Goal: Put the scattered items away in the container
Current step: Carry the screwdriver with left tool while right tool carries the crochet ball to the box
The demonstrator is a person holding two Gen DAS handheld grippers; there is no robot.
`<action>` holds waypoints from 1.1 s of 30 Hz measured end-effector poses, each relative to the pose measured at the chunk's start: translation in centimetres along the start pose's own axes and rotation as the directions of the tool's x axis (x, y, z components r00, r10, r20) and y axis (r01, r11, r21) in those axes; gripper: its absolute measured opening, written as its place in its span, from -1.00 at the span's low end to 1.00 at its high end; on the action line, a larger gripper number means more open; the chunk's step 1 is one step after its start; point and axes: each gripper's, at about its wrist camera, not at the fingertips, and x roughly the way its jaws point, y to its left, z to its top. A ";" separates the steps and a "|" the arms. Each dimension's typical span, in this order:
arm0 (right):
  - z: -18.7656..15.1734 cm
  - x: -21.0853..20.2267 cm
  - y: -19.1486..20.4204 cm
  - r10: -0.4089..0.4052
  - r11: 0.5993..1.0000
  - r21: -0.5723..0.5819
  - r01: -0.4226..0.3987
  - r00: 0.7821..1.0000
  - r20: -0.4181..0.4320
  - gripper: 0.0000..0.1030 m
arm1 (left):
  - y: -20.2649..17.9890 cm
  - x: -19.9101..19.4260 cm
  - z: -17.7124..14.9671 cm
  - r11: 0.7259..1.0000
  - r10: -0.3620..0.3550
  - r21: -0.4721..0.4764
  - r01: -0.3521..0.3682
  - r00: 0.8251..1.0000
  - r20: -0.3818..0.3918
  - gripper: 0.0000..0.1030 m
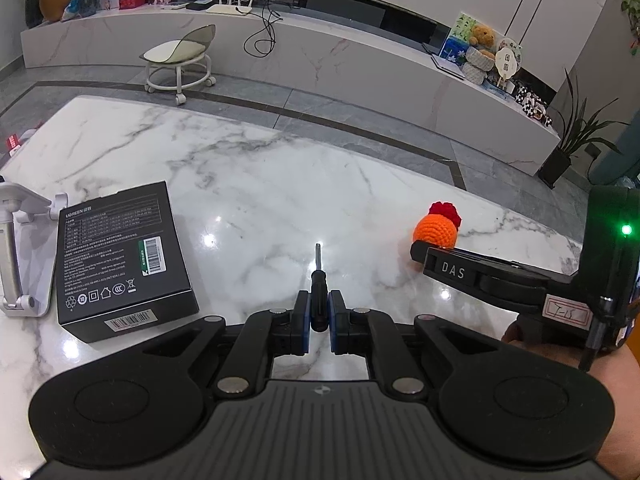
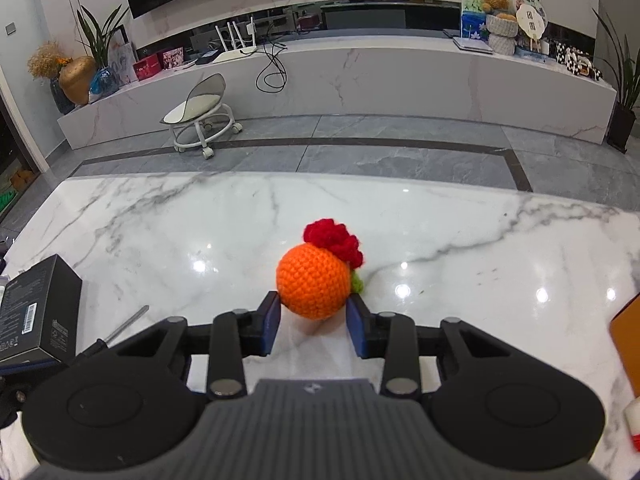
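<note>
My left gripper [image 1: 319, 303] is shut on the black handle of a small screwdriver [image 1: 319, 280], whose metal shaft points away over the white marble table [image 1: 248, 184]. The screwdriver's shaft also shows in the right wrist view [image 2: 126, 326]. My right gripper [image 2: 313, 312] has its blue pads on both sides of an orange crocheted ball [image 2: 314, 284] with a red tuft and green bit; the pads touch or nearly touch it. The ball [image 1: 435, 231] and the right gripper [image 1: 416, 249] show at the right of the left wrist view.
A black UGREEN box [image 1: 120, 256] lies left of the screwdriver, also in the right wrist view [image 2: 38, 316]. A white phone stand [image 1: 20, 256] stands at the far left. An orange flat object [image 2: 628, 344] and a white-red item [image 2: 634, 424] sit at the right edge.
</note>
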 end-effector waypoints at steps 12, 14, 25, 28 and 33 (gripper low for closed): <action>0.7 -6.8 -0.8 -0.003 0.999 -0.047 0.007 0.997 0.080 -0.25 | -2.2 -2.5 1.0 1.000 -0.031 0.003 0.031 0.998 0.053 -0.81; 0.4 -8.9 -1.7 -0.006 0.999 -0.046 0.011 0.995 0.104 -0.25 | -3.1 -3.1 1.1 0.999 -0.048 0.006 0.047 0.997 0.064 -0.81; 0.4 -18.2 -7.6 -0.061 0.998 -0.008 0.064 0.974 0.219 -0.25 | -8.9 -7.6 1.7 0.987 -0.160 0.049 0.154 0.974 0.158 -0.81; 0.7 -20.6 -9.3 -0.077 0.997 0.017 0.075 0.963 0.258 -0.25 | -10.4 -7.6 1.5 0.985 -0.166 0.072 0.156 0.972 0.165 -0.81; 0.4 -22.9 -11.7 -0.080 0.996 0.063 0.065 0.958 0.275 -0.25 | -12.8 -6.6 0.9 0.984 -0.162 0.094 0.149 0.975 0.151 -0.81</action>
